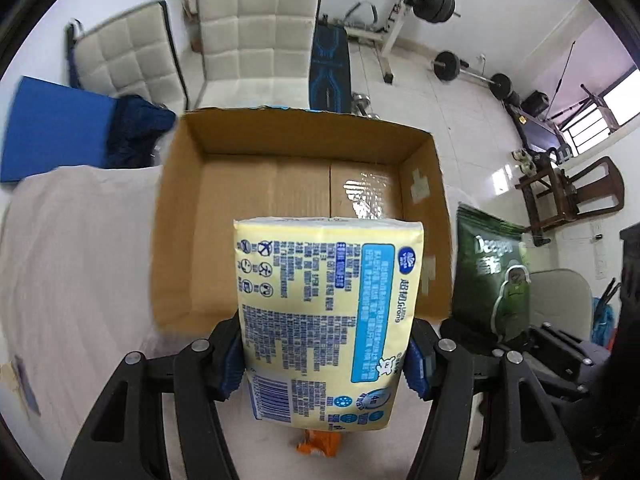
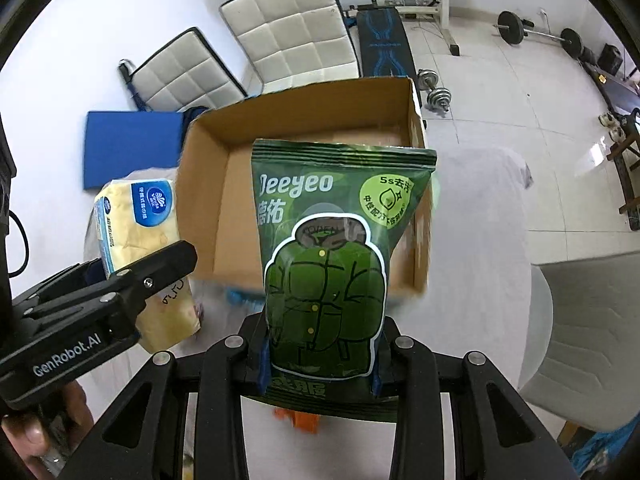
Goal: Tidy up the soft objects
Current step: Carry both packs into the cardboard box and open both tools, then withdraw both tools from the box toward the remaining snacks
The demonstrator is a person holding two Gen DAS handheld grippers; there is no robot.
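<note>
My left gripper [image 1: 324,356] is shut on a yellow tissue pack [image 1: 320,312], held in front of the near wall of an open cardboard box [image 1: 180,216]. The tissue pack [image 2: 136,220] and the left gripper [image 2: 120,292] also show at the left in the right wrist view. My right gripper [image 2: 320,364] is shut on a green wipes pouch [image 2: 328,264], held upright before the same box [image 2: 224,208]. The pouch [image 1: 492,272] shows at the right in the left wrist view. The box looks empty inside.
The box stands on a table with a pale cloth [image 1: 80,260]. An orange item [image 1: 320,444] lies on the cloth under the grippers. Beyond are two white padded chairs [image 1: 256,40], a blue mat [image 1: 52,132], a weight bench [image 2: 380,44] and dumbbells [image 2: 436,92].
</note>
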